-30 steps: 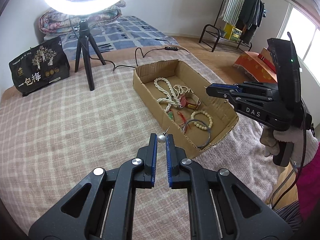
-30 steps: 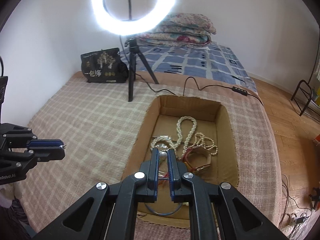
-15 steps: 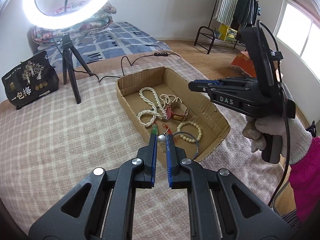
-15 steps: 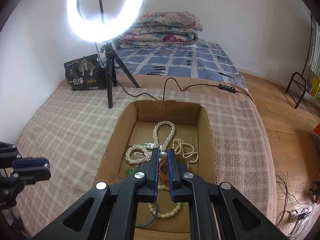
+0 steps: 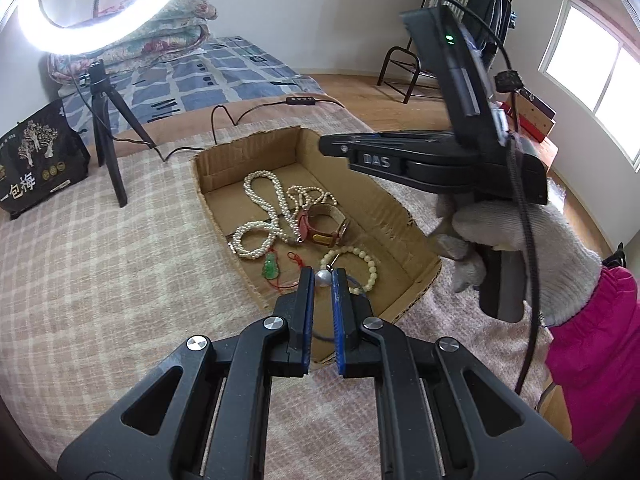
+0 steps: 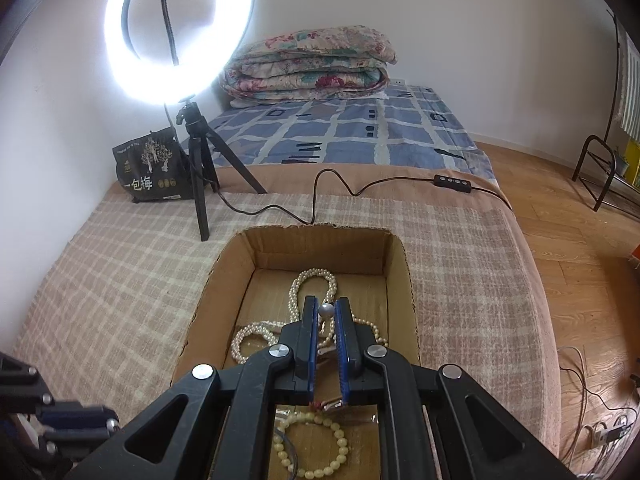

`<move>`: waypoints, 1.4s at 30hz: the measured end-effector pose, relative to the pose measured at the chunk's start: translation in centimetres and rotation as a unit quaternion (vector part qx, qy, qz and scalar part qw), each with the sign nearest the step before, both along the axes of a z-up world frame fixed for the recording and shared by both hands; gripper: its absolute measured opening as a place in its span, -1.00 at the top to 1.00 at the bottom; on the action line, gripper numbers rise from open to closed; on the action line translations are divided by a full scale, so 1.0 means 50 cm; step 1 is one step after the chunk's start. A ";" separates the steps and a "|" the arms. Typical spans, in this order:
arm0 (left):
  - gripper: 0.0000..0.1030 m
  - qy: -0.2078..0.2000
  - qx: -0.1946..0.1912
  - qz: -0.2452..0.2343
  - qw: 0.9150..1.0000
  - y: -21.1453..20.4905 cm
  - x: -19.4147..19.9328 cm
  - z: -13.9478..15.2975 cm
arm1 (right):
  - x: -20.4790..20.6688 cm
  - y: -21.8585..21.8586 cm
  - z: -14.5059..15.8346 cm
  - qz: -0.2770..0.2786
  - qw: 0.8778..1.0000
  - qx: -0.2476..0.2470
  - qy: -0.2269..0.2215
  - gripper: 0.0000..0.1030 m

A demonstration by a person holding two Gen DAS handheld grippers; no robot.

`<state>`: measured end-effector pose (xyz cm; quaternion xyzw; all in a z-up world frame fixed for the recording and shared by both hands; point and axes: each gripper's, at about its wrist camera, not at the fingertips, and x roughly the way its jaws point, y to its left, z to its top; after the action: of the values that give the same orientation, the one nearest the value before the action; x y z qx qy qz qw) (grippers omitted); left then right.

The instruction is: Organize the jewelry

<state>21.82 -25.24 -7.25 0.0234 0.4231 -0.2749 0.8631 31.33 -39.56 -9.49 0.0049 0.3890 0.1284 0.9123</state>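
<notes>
Plaid bedding [image 5: 100, 280] in beige covers the work surface of a bedroom, where a lit ring light [image 6: 180, 28] on a tripod stands at about eleven o'clock from an open cardboard box [image 5: 404, 216] and a black printed bag [image 6: 152, 172] leans by the wall beyond it. Each gripper carries a single pearl earring over the box: the left gripper [image 5: 322, 280] has its jaws clamped on a grey pearl earring [image 5: 323, 278] above the box's near end, and the right gripper [image 6: 327, 312], held in a hand in a white knit glove [image 5: 516, 236] with a pink sleeve [image 5: 596, 344], is likewise pinched shut on a second pearl earring [image 6: 326, 310] over the middle of the box. Already lying in the box are a long pearl necklace [image 5: 264, 208] toward twelve o'clock, a red-strapped wristwatch [image 5: 324, 224] at the centre, a green jade pendant [image 5: 271, 266] on red cord at about seven o'clock, and a cream bead bracelet [image 5: 360, 264] at about five o'clock beside a thin dark bangle that is mostly hidden. No other jewelry shows on the bedding, so the gathering looks nearly finished; the two earrings appear to be the last pieces, not yet set down, and releasing them inside the box seems to be what is left.
</notes>
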 end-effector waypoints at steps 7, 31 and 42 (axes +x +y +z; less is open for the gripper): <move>0.87 0.000 0.012 -0.005 1.000 -0.030 0.004 -0.023 | 0.038 0.001 -0.027 -0.006 1.000 0.008 0.007 0.88; -0.18 -0.012 0.024 0.017 0.999 -0.020 0.020 -0.029 | 0.042 0.010 -0.021 -0.031 0.999 -0.011 -0.026 -0.99; -0.27 -0.016 0.029 0.022 0.999 -0.016 0.020 -0.026 | 0.043 0.012 -0.021 -0.037 0.999 -0.017 -0.021 -0.99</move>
<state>22.81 -26.02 -8.57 0.0432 0.4178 -0.2431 0.8743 33.47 -38.98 -10.52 0.0009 0.3717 0.0878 0.9242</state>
